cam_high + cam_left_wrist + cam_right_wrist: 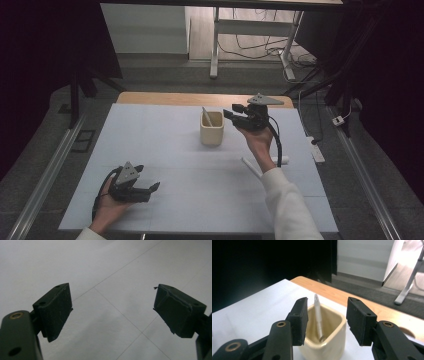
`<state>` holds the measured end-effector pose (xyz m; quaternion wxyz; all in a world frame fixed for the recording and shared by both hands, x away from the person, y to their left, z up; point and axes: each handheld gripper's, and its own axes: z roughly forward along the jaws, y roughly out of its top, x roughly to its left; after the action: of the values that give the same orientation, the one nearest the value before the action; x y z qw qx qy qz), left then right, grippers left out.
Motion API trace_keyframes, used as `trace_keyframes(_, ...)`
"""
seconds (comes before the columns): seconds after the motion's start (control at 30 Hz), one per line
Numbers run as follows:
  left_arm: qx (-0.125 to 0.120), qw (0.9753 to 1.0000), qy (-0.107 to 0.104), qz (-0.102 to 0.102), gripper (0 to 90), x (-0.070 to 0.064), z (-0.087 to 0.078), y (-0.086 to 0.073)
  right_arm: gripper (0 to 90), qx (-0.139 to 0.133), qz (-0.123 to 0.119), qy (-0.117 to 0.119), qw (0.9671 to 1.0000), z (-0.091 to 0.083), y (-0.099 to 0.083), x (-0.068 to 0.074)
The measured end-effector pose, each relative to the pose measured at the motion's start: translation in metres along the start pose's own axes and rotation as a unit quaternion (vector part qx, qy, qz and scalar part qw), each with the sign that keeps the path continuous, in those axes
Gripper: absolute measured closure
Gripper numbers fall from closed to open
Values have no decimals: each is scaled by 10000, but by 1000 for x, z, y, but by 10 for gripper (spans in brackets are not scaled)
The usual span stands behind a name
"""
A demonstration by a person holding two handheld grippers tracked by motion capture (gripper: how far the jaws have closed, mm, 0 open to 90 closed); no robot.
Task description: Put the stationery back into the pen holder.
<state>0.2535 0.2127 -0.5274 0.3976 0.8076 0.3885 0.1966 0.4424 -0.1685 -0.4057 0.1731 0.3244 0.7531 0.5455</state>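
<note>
Over on the far half of the table (165,130), just right of the cream cup (211,131): right hand-held gripper (231,112), raised off the surface, jaws parted to a medium gap, nothing between them. Seen along those jaws in the right gripper view (327,302), aimed at the cup's (324,340) open mouth from slightly above the rim. Probably held high like that so as to come over the rim rather than knock the wall.

Inside the cup: one white stick (206,116), foot in the bottom, top leaning on the far-left side and poking above the rim (318,317). Propped by the wall, hence upright-ish rather than flat.

Nearer, on the right side of the table: two more white sticks lying flat, one just left of the right forearm (251,167), the other just right of it (283,160). Judged to be the next things for the cup, and kept on the side of the working hand for a short reach.

Near left corner: left hand-held gripper (148,178), low on the table, jaws spread wide and empty (112,297), looking at bare white sheet. Seemingly parked well apart from the cup, out of the other hand's way.
</note>
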Motion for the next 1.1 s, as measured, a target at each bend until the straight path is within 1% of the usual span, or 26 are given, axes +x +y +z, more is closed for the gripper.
trace_keyframes(0.1, 6, 10000, 5, 0, 153, 0, 0, 0, 514, 119, -50, -84, 9999, -7, -3, 1)
trace_keyframes(0.3, 18, 10000, -1, -6, 153, 0, 1, 0, 514, 222, 17, -126, 9997, -21, -12, -4)
trace_keyframes(0.43, 21, 10000, 1, -1, 153, 0, 1, 0, 514, 344, -58, -206, 9992, -28, -19, -6)
trace_keyframes(0.53, 33, 10000, 4, 0, 153, 0, 1, 0, 513, 408, -120, -239, 9988, -33, -24, -5)
trace_keyframes(0.63, 33, 10000, 5, -1, 153, 0, 1, 0, 510, 488, -207, -250, 9983, -38, -28, -2)
trace_keyframes(0.83, 33, 10000, 4, 0, 153, 0, 1, 0, 503, 643, -288, -202, 9973, -46, -35, 2)
trace_keyframes(0.87, 33, 10000, 6, -2, 153, 0, 1, 0, 501, 708, -320, -210, 9968, -47, -37, 2)
trace_keyframes(1.0, 40, 10000, 3, 1, 153, 0, 1, 0, 493, 817, -325, -152, 9960, -53, -41, 3)
trace_keyframes(1.1, 44, 10000, 3, 2, 153, 0, 1, 0, 490, 907, -373, -142, 9951, -56, -43, 3)
